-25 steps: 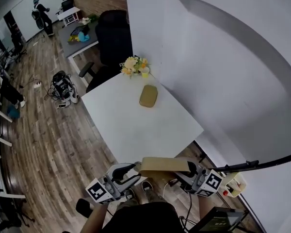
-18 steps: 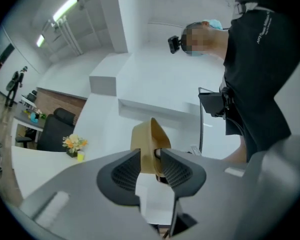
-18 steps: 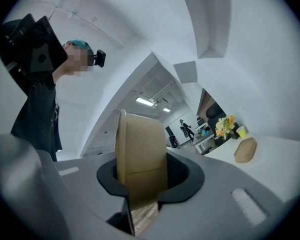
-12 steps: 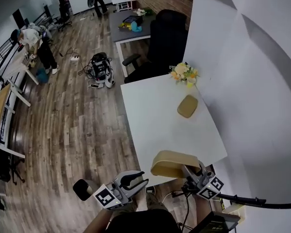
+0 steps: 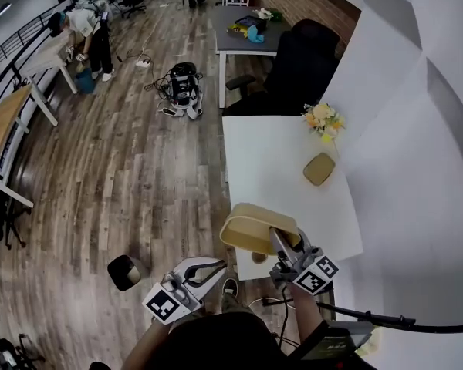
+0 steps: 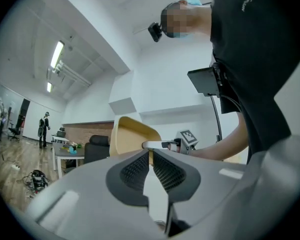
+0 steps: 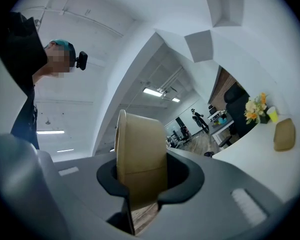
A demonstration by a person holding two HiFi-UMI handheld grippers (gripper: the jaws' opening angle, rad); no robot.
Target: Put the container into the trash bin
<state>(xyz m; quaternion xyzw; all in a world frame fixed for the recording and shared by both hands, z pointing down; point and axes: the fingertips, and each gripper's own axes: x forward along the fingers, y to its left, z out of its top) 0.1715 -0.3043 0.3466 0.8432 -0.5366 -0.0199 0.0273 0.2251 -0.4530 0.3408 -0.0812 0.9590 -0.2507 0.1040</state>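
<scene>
Both hand-held grippers met at the container a second ago; now only the right one has it. The tan paper container (image 5: 256,230) hangs in the air, tipped on its side, at the near end of the white worktop (image 5: 274,172), above the wooden floor (image 5: 116,168). The right hand-held gripper (image 5: 278,243) clamps it by the wall, and in the right gripper view the tan wall fills the gap between the two pads.

The left hand-held gripper (image 5: 214,266) stands apart from the container, lower and to its left. Its jaws are closing and stand almost together, with nothing between them. Its own view looks past the ribbed pads to the container held up beyond.

A small dark trash bin (image 5: 123,272) sits on the floor just left of the left hand-held gripper, well apart from the container.

On the worktop, a flat tan lid-like piece (image 5: 319,169) lies near the wall, and a bunch of flowers (image 5: 323,119) stands at the far corner. A black office chair (image 5: 305,56) is pushed up behind it, with a grey desk (image 5: 243,31) beyond. Out on the floor rests a piece of black and white equipment (image 5: 183,89) with cables. At the far left a person (image 5: 89,25) bends over a bench.
</scene>
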